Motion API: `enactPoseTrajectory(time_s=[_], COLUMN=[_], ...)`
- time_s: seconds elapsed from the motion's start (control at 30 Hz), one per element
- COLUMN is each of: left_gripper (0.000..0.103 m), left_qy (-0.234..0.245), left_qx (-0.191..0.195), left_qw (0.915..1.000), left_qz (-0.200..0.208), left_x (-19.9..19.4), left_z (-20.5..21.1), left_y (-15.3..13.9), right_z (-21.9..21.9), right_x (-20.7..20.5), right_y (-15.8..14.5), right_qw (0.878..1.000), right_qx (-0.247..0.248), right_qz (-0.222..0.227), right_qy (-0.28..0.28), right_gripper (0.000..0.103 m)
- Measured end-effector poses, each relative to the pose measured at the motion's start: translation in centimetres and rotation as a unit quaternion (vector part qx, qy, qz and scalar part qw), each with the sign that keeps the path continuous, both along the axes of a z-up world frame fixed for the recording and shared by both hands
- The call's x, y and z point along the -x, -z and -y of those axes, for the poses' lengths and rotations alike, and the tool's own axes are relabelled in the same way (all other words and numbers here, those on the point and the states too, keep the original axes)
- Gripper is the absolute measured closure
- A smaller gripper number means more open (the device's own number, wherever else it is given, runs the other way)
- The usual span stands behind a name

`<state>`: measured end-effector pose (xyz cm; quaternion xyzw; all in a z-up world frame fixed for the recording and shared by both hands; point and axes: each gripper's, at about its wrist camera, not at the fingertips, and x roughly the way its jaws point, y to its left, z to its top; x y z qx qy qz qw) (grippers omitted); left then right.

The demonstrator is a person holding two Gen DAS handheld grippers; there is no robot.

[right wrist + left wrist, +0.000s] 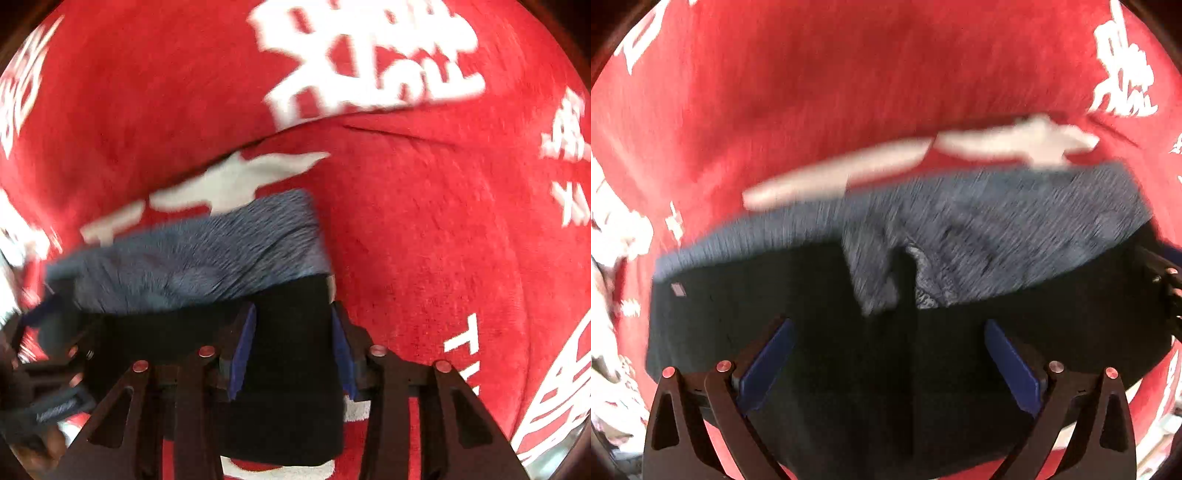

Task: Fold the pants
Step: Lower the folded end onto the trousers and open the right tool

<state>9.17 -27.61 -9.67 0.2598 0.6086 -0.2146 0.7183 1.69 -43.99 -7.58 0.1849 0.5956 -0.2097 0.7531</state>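
Note:
The dark pants (886,369) lie on a red blanket, with a grey-blue fleecy inner side (997,229) turned up along the far edge. My left gripper (888,332) is open just above the black cloth, blue pads wide apart. In the right wrist view the pants (295,369) show their right end with the grey-blue lining (207,251) folded over. My right gripper (293,325) has its blue pads on both sides of a black fold of the pants, close against it. The frames are motion-blurred.
The red blanket (812,92) with white lettering (369,55) covers the whole surface around the pants. The other gripper shows at the right edge of the left wrist view (1167,291) and at the lower left of the right wrist view (48,369).

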Motion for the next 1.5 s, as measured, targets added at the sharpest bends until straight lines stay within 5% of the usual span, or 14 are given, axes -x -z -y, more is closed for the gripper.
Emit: enactPoseTrajectory(time_s=[0.17,0.3,0.43,0.6,0.83,1.0,1.13,1.5], left_gripper=[0.000,0.000,0.000,0.000,0.000,0.000,0.000,0.000], left_qy=[-0.011,-0.024,-0.051,-0.072,-0.062,-0.070,-0.069,-0.099], left_qx=[0.016,0.039,-0.003,0.024,0.062,0.059,0.042,0.028], left_qw=[0.9998,0.9990,0.9978,0.9955,0.9960,0.9957,0.9966,0.9946], left_qz=[0.003,0.004,-0.041,-0.057,-0.021,-0.014,-0.011,-0.013], left_x=[-0.4,-1.3,-2.6,-3.1,-2.3,-1.1,-1.3,-2.1], left_z=[-3.8,-7.2,-9.1,-10.5,-11.5,-11.7,-12.1,-15.8], left_y=[-2.0,-3.0,0.1,1.5,1.6,1.3,0.0,-1.7], right_z=[-2.9,-3.1,-6.0,-10.9,-11.9,-11.3,-12.0,-17.5], right_x=[-0.3,1.5,-0.9,-3.0,-5.9,-10.1,-11.1,-11.1], right_y=[-1.5,-5.0,-3.8,1.2,-1.3,-0.3,1.3,1.9], right_qw=[0.998,0.998,0.990,0.976,0.986,0.992,0.991,0.978], right_qx=[0.037,0.017,-0.094,-0.199,-0.117,-0.081,-0.066,-0.148], right_qz=[-0.020,0.053,0.082,0.042,0.045,-0.007,-0.056,-0.043], right_qy=[-0.051,-0.022,-0.061,-0.073,-0.112,-0.099,-0.106,-0.141], right_gripper=[0.049,0.049,0.049,0.049,0.050,0.050,0.087,0.098])
